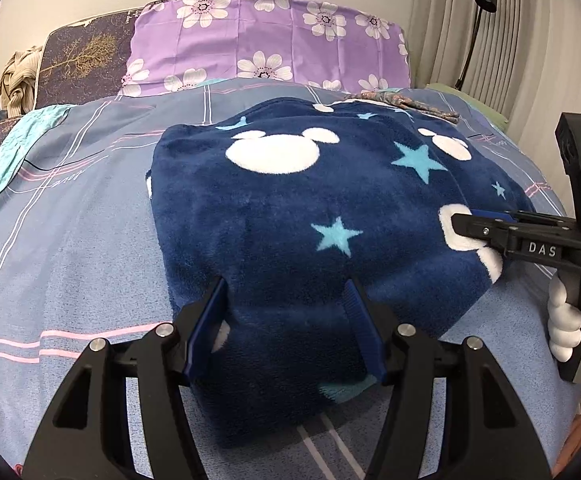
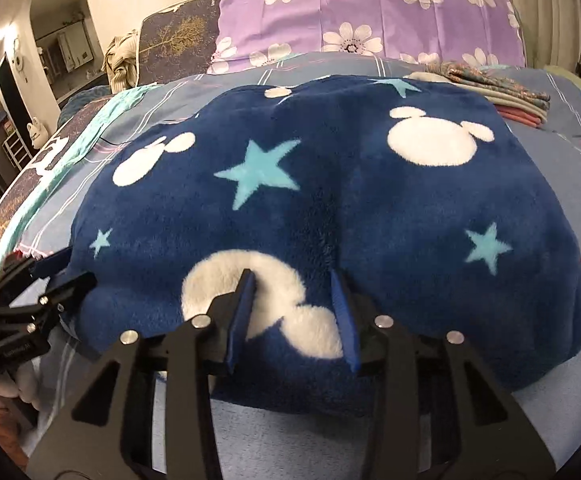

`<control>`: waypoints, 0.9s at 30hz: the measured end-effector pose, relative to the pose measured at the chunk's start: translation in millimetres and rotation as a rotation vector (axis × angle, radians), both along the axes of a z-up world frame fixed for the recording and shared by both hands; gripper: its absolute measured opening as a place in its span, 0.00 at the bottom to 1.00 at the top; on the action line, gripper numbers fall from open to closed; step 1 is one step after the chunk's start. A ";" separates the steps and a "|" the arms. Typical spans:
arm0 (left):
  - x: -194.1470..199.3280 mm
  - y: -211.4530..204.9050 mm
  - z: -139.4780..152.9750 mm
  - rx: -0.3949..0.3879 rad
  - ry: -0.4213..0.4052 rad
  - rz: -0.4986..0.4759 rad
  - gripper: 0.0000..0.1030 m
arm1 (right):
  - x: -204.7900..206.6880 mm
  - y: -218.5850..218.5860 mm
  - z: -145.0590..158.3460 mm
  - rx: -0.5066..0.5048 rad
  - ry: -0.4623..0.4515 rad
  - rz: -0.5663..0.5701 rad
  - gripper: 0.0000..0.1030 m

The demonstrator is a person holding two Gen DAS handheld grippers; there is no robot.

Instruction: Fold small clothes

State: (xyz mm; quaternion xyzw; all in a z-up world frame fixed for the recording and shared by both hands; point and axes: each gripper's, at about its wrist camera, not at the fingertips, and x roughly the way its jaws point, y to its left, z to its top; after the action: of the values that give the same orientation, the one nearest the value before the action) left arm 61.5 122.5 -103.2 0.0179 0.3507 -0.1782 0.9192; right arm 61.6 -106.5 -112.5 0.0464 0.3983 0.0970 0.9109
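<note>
A navy fleece garment [image 1: 290, 208] with white mouse heads and light-blue stars lies folded and bulky on the bed; it also fills the right wrist view [image 2: 330, 200]. My left gripper [image 1: 286, 292] is open, its blue pads on either side of the garment's near edge. My right gripper [image 2: 294, 280] is open too, its pads pressing into the fleece around a white mouse patch. The right gripper shows in the left wrist view [image 1: 466, 224] at the garment's right edge. The left gripper shows at the far left of the right wrist view [image 2: 54, 272].
The bed has a blue-grey checked sheet [image 1: 70, 248]. A purple flowered pillow [image 1: 266, 44] and a dark tree-print cushion [image 1: 78, 60] stand at the head. A stack of folded clothes [image 2: 502, 88] lies behind the garment. Curtains [image 1: 530, 40] hang on the right.
</note>
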 end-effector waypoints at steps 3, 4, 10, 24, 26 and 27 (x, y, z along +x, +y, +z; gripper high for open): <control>-0.1 5.1 8.6 -0.055 -0.004 0.015 0.59 | -0.7 -2.5 0.0 0.007 0.001 0.006 0.39; 1.0 8.9 14.1 -0.088 -0.009 0.022 0.55 | -1.9 -2.1 -0.1 0.005 -0.001 0.005 0.39; 21.1 18.1 35.1 -0.133 -0.048 0.048 0.35 | -1.0 -0.2 0.6 -0.006 -0.007 0.004 0.39; 37.2 12.0 -5.9 -0.087 0.013 0.057 0.35 | -5.1 6.8 7.5 -0.044 -0.022 -0.001 0.40; 38.0 12.5 -7.2 -0.091 0.013 0.056 0.35 | -3.8 8.0 16.6 -0.039 -0.024 -0.002 0.41; 37.0 13.9 -4.3 -0.092 0.012 0.056 0.35 | -2.5 8.7 21.2 -0.034 -0.027 0.001 0.41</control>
State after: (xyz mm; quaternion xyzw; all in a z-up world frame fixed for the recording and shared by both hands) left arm 98.5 136.3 -107.5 -0.0350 0.3480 -0.1685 0.9216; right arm 59.1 -97.8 -91.2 0.0295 0.3874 0.0912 0.9169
